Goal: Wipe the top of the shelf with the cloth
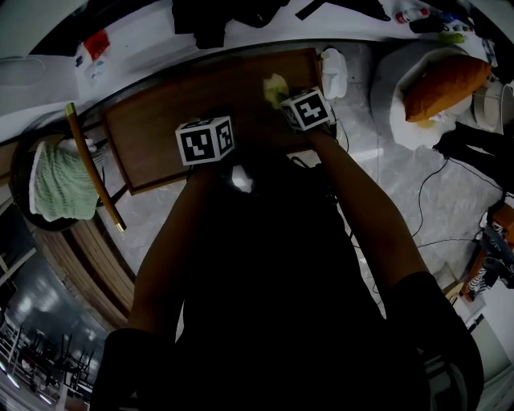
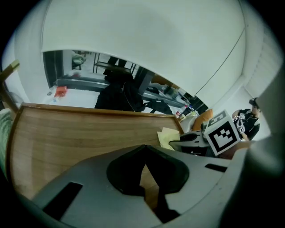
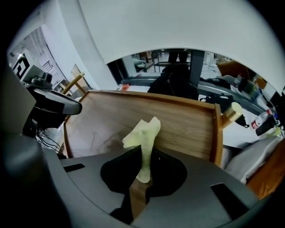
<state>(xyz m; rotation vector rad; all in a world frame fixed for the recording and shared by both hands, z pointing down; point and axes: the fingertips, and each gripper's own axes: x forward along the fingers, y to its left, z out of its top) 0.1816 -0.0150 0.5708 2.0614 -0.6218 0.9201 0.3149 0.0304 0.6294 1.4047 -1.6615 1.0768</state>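
Observation:
The wooden shelf top [image 1: 173,120] lies below me, a brown board with a raised rim. My right gripper [image 3: 143,156] is shut on a pale yellow cloth [image 3: 143,136], which sticks up between its jaws over the board [image 3: 178,124]. From above, the cloth [image 1: 275,89] shows at the board's far right, just past the right marker cube [image 1: 307,108]. My left gripper [image 2: 144,165] hovers over the wood [image 2: 75,138] with its jaws together and nothing in them; its cube [image 1: 206,140] is above the board's near edge. The left gripper view also catches the cloth [image 2: 167,137].
A green towel [image 1: 56,181] lies in a dark basket at left, beside a wooden pole [image 1: 92,164]. An orange cushion [image 1: 444,84] rests on a white seat at right. Cables [image 1: 434,201] trail over the pale floor. Dark clothing [image 1: 217,20] hangs behind the shelf.

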